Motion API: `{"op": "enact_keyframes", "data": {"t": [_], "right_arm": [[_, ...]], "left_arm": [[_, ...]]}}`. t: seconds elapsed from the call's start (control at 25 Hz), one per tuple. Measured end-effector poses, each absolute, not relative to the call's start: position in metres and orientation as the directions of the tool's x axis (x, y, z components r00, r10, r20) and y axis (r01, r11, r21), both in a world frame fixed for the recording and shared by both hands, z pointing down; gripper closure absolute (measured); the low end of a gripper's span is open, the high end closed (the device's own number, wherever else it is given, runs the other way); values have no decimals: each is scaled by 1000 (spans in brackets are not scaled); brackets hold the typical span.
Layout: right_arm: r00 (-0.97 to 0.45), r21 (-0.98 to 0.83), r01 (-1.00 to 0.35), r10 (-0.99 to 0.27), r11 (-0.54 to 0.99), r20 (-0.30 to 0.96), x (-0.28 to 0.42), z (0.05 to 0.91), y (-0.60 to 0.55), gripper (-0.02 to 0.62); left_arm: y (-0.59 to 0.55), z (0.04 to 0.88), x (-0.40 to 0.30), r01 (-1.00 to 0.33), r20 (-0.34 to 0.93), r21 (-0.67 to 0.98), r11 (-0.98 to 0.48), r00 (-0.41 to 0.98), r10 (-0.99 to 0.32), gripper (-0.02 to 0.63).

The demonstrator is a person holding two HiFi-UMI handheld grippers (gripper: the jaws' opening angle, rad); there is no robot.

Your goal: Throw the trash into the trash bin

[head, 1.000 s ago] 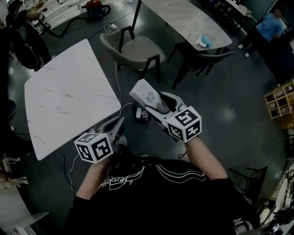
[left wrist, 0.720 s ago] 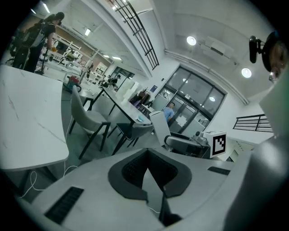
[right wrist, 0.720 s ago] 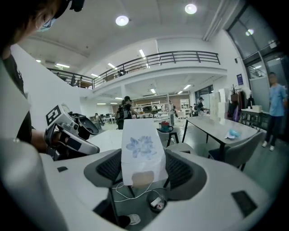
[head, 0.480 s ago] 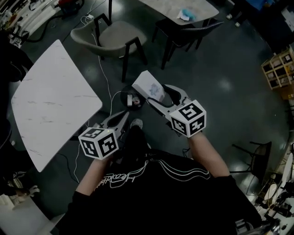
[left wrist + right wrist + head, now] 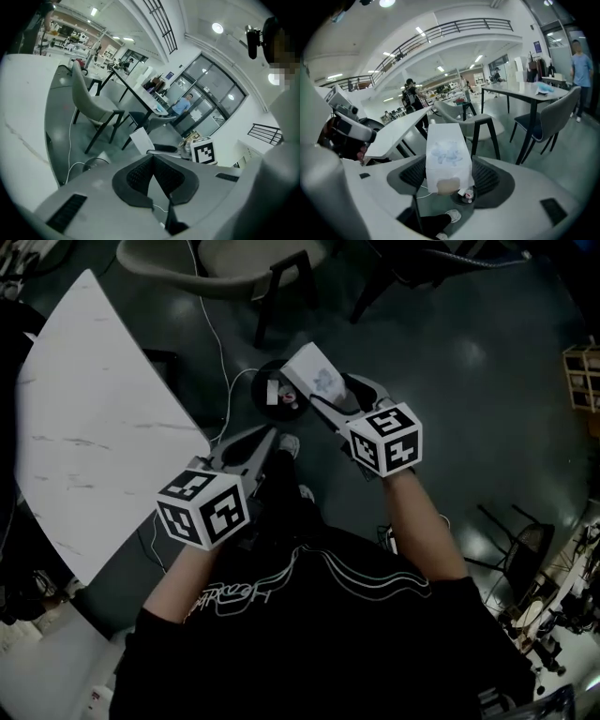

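Observation:
A white carton [image 5: 314, 371] with a faint blue print is the trash, and my right gripper [image 5: 325, 390] is shut on it across its width. In the right gripper view the carton [image 5: 445, 150] stands upright between the dark pads [image 5: 487, 180]. The trash bin [image 5: 272, 390], small, round and black with some scraps in it, sits on the dark floor just left of and below the carton. It also shows beneath the carton as a dark ring [image 5: 464, 196]. My left gripper [image 5: 270, 434] is shut and empty, low beside the white table, with its pads [image 5: 140, 176] meeting at the tips.
A white marble table [image 5: 84, 427] fills the left side. A grey chair [image 5: 234, 259] stands beyond the bin, and a white cable [image 5: 225, 371] runs across the floor past it. The person's shoe [image 5: 289, 444] is near the bin. A black chair [image 5: 511, 531] stands at the right.
Both grippers have sunk toward the floor and moved forward. The carton, earlier off to the right of the bin, now hangs at the bin's right rim. The grip on it is unchanged.

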State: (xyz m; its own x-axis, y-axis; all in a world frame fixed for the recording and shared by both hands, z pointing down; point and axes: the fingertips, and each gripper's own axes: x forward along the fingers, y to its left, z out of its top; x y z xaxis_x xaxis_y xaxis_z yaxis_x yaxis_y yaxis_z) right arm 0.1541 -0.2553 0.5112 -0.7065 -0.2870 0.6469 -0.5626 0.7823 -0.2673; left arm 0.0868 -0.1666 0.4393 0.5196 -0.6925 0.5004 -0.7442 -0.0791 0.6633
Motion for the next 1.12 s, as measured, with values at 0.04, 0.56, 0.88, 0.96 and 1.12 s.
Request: {"op": "enact_keyframes", "data": {"t": [0.04, 0.56, 0.88, 0.96, 1.12], "right_arm": [[-699, -278, -568, -276, 774, 660, 148, 527, -264, 265], [-498, -336, -614, -20, 715, 867, 106, 753, -303, 265], [-427, -440, -674, 173, 594, 887, 116, 843, -261, 265], [-426, -458, -676, 200, 577, 882, 118, 851, -255, 265], [-439, -472, -662, 209, 582, 874, 114, 858, -253, 264]], "left_arm": [[-175, 444, 82, -733, 500, 678, -65, 523, -690, 600], [-254, 509, 40, -642, 511, 764, 61, 544, -665, 600], [-261, 530, 32, -622, 521, 778, 82, 567, -638, 600], [-261, 536, 30, -613, 529, 784, 103, 572, -627, 600], [-263, 543, 31, -618, 544, 779, 107, 581, -605, 600]]}}
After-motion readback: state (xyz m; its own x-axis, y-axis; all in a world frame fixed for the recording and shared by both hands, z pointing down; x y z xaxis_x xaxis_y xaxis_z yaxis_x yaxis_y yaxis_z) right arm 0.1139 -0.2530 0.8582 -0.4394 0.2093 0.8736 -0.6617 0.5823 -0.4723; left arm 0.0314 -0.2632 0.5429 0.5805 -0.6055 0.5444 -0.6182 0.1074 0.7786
